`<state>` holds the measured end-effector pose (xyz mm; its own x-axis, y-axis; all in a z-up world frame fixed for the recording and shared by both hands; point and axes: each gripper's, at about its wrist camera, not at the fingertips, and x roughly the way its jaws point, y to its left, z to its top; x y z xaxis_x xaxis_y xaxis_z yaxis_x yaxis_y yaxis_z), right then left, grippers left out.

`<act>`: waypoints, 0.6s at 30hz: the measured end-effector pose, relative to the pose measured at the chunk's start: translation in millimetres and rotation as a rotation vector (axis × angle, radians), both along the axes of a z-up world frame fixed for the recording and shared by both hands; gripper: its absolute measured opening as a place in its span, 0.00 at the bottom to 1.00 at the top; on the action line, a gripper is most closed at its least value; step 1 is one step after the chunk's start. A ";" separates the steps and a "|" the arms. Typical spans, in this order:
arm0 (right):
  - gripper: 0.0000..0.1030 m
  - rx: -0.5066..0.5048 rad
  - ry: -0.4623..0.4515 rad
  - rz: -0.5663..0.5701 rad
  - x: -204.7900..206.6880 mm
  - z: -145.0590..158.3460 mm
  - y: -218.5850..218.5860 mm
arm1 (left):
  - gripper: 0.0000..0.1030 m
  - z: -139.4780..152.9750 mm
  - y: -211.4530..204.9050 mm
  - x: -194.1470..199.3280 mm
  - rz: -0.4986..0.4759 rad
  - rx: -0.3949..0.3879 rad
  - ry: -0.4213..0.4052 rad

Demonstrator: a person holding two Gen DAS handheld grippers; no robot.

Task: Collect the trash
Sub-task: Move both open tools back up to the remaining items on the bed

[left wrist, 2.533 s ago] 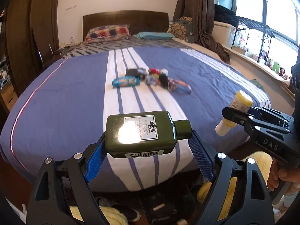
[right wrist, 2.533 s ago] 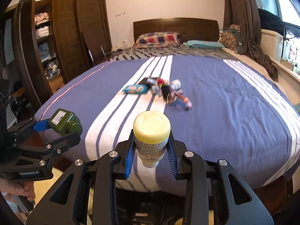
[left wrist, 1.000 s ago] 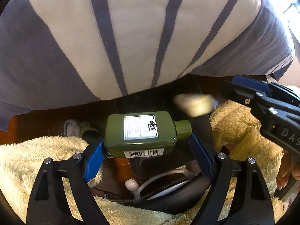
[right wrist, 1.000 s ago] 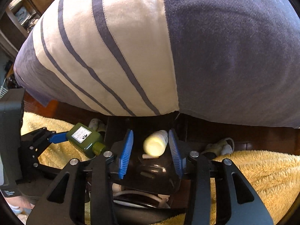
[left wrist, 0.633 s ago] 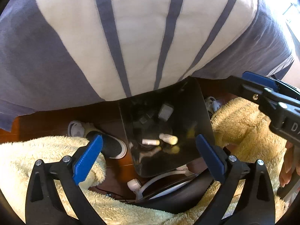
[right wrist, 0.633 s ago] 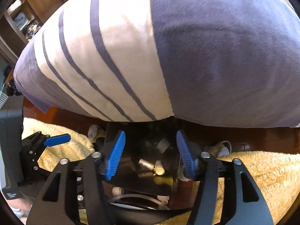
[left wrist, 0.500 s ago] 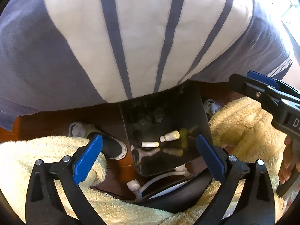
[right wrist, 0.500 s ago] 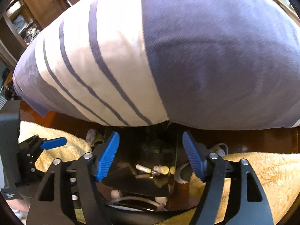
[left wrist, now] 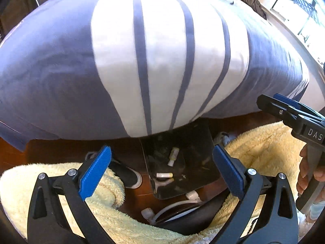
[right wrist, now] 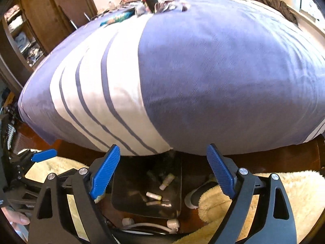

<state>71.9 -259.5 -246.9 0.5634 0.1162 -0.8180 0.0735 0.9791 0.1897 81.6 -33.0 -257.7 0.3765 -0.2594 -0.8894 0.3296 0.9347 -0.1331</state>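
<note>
A black trash bin stands on the floor at the foot of the bed, with small white and yellow bottles lying inside it. My left gripper hangs above the bin, open, with nothing between its blue pads. In the right wrist view the same bin and bottles lie under my right gripper, whose jaws are opening with nothing between them. More trash lies in a pile far up the bed. The green bottle is not clearly visible.
The blue and white striped bedcover bulges over the bin's far side. A fluffy yellow rug flanks the bin, with a dark shoe to the left and white plugs with a cable in front. A wooden shelf unit stands at the left.
Both grippers let go: the green bottle and the yellow-capped bottle dropped into the bin. Both grippers then rose and tilted up, bringing more of the bed into view.
</note>
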 end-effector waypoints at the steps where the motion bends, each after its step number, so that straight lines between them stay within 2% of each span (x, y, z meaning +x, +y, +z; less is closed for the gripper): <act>1: 0.85 0.001 -0.006 -0.003 -0.1 2.6 -1.1 | 0.92 3.5 0.7 1.4 0.003 -0.002 -0.006; 12: 0.86 -0.025 -0.115 -0.025 7.5 54.1 -16.9 | 0.92 58.7 16.5 20.4 0.034 -0.007 -0.130; 18: 0.87 -0.065 -0.159 -0.042 30.7 74.3 -31.0 | 0.92 80.2 15.6 46.6 0.042 0.005 -0.199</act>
<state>102.6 -290.5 -172.6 0.6893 0.0399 -0.7234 0.0883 0.9864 0.1386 128.3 -17.4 -177.5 0.5549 -0.2360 -0.7978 0.3101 0.9485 -0.0649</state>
